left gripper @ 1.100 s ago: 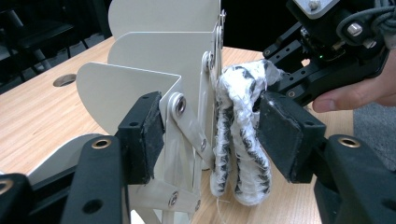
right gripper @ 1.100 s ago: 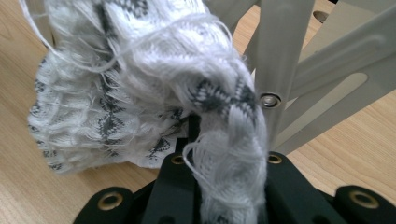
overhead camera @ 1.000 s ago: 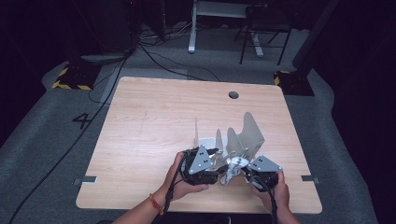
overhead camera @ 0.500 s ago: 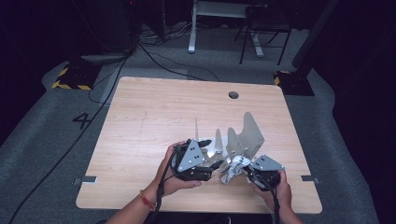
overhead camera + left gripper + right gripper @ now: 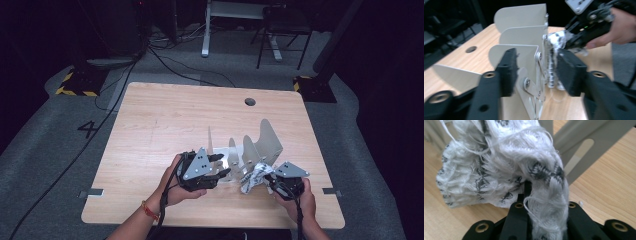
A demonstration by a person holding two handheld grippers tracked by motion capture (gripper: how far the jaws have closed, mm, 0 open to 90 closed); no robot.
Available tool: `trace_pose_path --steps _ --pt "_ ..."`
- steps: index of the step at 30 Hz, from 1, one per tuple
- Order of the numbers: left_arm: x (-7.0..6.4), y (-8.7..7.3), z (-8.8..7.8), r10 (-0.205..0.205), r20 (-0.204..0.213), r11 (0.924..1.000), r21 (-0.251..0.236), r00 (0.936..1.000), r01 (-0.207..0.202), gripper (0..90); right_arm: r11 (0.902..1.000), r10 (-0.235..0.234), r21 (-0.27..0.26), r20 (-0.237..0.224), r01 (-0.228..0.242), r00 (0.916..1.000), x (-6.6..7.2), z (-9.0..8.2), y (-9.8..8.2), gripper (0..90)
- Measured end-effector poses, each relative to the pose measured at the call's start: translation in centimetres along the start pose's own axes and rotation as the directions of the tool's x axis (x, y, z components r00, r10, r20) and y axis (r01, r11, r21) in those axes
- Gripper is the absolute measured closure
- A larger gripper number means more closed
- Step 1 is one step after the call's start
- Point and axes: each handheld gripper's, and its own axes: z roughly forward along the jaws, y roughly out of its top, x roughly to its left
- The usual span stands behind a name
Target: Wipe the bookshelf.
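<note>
A pale metal rack point(image 5: 260, 145) of upright divider plates stands on the wooden table point(image 5: 165, 125), right of centre. In the left gripper view the rack point(image 5: 524, 37) is close ahead. My left gripper point(image 5: 218, 165) point(image 5: 537, 68) straddles the rack's side rail; its jaws have just been closing, and its pads stand clear of the rail. My right gripper point(image 5: 267, 179) point(image 5: 544, 202) is shut on a white knitted cloth with a grey pattern point(image 5: 252, 179) point(image 5: 499, 165). It holds the cloth point(image 5: 556, 40) against the near end of the rack.
A round cable hole point(image 5: 250, 102) sits near the table's far edge. Both hands work close to the front edge. Beyond the table are floor cables point(image 5: 165, 60), a desk leg point(image 5: 205, 30) and a chair point(image 5: 280, 35).
The left gripper has shifted slightly left along the rack and its jaws have narrowed around the rail. The right gripper and the cloth have stayed put.
</note>
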Motion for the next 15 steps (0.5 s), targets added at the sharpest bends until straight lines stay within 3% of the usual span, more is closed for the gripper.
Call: trace_pose_path --steps 3,9,13,15 --pt "-0.5 0.1 0.4 0.035 0.005 0.9994 0.003 0.9994 -0.035 63.6 0.9988 0.019 -0.046 -0.002 -0.019 0.9998 -0.3 -0.9 0.4 82.0" --pt "-0.9 0.1 0.7 0.015 0.064 0.9997 -0.018 0.9978 -0.014 75.7 0.986 -0.04 -0.163 -0.021 0.036 0.999 1.7 -3.7 2.5 82.1" --pt "-0.9 0.1 0.7 0.014 0.067 0.9997 -0.02 0.9977 -0.013 78.1 0.9779 -0.115 -0.179 -0.023 0.109 0.9932 3.9 -3.3 3.5 82.1" --pt "-0.7 0.0 0.7 0.003 0.073 0.9997 -0.023 0.9973 -0.002 78.6 0.978 -0.131 -0.169 -0.039 0.122 0.9907 4.7 -2.7 3.6 82.2"
